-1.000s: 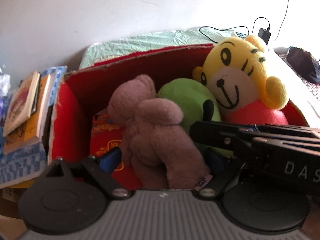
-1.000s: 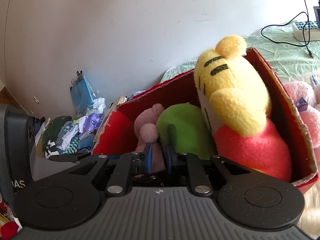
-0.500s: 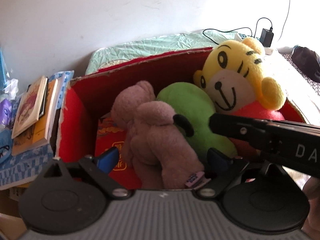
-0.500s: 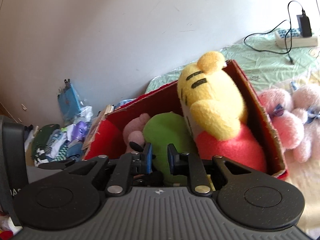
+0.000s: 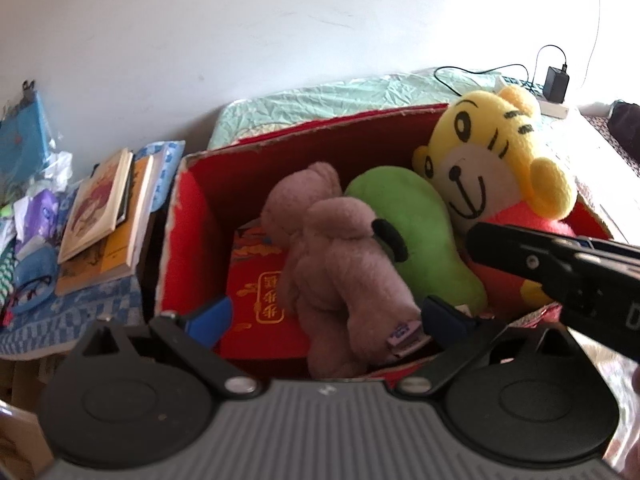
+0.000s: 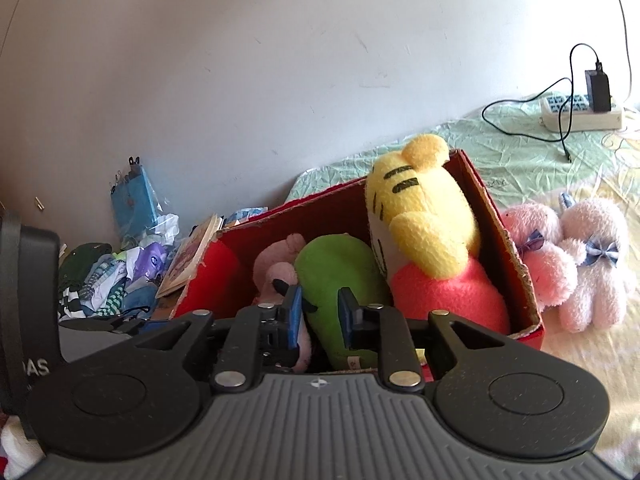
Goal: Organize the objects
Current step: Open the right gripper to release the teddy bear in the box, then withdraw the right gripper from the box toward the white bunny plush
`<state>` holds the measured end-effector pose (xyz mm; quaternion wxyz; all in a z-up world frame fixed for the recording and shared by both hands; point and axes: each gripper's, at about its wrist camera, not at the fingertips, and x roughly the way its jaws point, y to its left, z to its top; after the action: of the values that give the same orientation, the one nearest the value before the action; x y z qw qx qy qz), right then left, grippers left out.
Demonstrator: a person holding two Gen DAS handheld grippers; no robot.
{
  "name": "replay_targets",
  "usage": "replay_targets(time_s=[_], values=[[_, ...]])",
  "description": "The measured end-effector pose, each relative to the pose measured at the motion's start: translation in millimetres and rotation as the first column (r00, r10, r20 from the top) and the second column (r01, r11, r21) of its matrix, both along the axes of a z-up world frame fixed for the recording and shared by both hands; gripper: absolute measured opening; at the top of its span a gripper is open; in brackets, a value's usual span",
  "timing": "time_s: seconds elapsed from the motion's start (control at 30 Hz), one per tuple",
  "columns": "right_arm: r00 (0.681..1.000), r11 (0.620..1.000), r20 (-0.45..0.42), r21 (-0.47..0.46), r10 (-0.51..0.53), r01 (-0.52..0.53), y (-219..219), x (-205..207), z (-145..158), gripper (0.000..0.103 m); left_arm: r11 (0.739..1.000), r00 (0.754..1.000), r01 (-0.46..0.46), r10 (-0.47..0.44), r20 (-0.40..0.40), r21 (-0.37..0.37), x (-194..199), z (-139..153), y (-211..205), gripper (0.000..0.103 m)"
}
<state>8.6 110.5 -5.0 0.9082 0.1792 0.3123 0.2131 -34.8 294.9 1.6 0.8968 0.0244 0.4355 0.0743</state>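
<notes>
I have both grippers over the red cardboard box (image 5: 192,216), which sits on the bed near the wall, its far long edge running along the pale green sheet (image 5: 320,100). My left gripper (image 5: 326,316) has just been opening and its blue fingers (image 5: 210,316) now stand wide apart, one on each side of the brown plush bear's (image 5: 340,260) lower end without pressing it; the bear lies free in the box. My right gripper (image 6: 320,316) has just been opening too: its fingers (image 6: 294,312) are parted a little, with a narrow gap between them, and nothing is pinched. Its black body reaches in from the right edge of the left wrist view, above the near right corner of the box.

Inside the box, the bear lies in the middle, its head toward the far wall, resting partly on a flat red packet with gold characters (image 5: 260,292) on the box floor by the left end. Just beside the bear on the right, touching it, is a green plush (image 5: 416,232) with a small black piece on it. The yellow tiger plush in a red top (image 5: 492,160) leans against the right end of the box, head above the rim.

Outside the box, off its right side, two pink plush bunnies (image 6: 568,264) lie on the bed. A stack of books (image 5: 108,212) lies just beyond the box's left end, with a heap of clothes and bags (image 6: 108,276) farther left. A power strip with a charger (image 6: 580,108) rests on the sheet by the wall.
</notes>
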Motion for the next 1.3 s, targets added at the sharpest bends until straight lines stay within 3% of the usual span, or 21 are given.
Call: replay_targets(time_s=[0.27,0.53,1.3], values=[[0.998,0.999,0.05,-0.035,-0.026,0.027,2.6,-18.8,4.7,0.032,0.999,0.999,-0.031,0.031,0.022,0.016,-19.5,13.7,0.5,0.101],[0.998,1.0,0.057,-0.018,-0.022,0.023,1.9,-31.2,6.6,0.033,0.998,0.998,-0.065,0.065,0.019,0.011,-32.7,19.9,3.4,0.101],[0.999,1.0,-0.04,0.015,0.005,-0.005,-5.9,-49.4,-12.4,0.032,0.996,0.993,-0.084,0.086,-0.076,0.026,-47.2,-2.2,-13.8,0.101]])
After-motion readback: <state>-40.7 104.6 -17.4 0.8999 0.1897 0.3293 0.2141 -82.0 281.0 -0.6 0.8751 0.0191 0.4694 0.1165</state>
